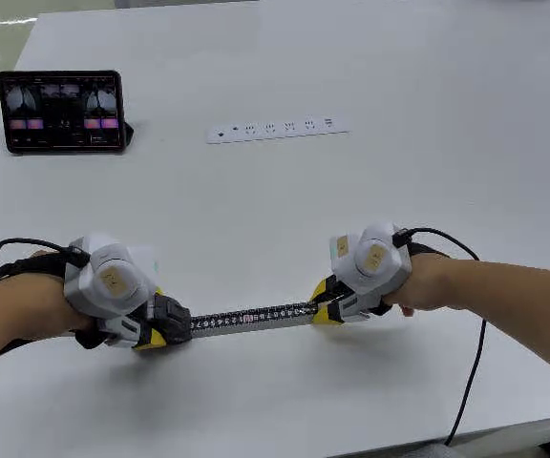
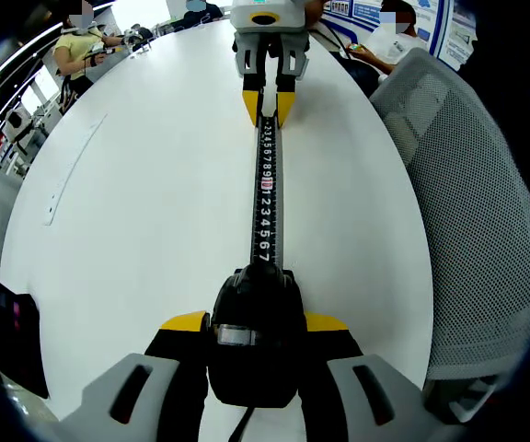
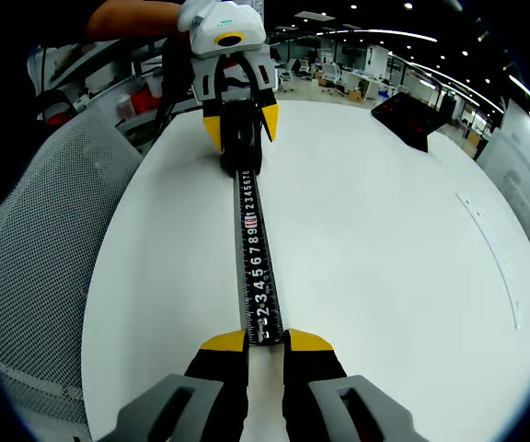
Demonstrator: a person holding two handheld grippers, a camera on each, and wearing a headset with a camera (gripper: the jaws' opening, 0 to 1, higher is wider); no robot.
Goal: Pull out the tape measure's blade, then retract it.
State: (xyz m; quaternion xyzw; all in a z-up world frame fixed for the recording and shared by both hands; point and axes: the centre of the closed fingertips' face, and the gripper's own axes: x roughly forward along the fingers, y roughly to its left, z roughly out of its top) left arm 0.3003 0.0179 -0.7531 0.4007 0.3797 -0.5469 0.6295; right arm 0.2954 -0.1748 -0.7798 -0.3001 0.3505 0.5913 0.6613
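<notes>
Black tape-measure case (image 2: 254, 341) sits clamped in the left tongs (image 1: 157, 327) on the white desk (image 1: 370, 181). Its blade (image 1: 251, 317) (numbers facing up) runs across to the right tongs (image 1: 323, 307), which are pinched shut on its tip. To pull well, I'd hold the case steady and draw the right tongs straight along the blade's line, without twisting.

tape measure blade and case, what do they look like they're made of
Blade: a thin strip, probably coated steel. It has a dark matte face with printed white numerals and lies straight along its pulled-out span. Case: likely moulded black plastic, perhaps rubber-coated, with a dull sheen and rounded edges. Neither can be confirmed by look alone.
</notes>
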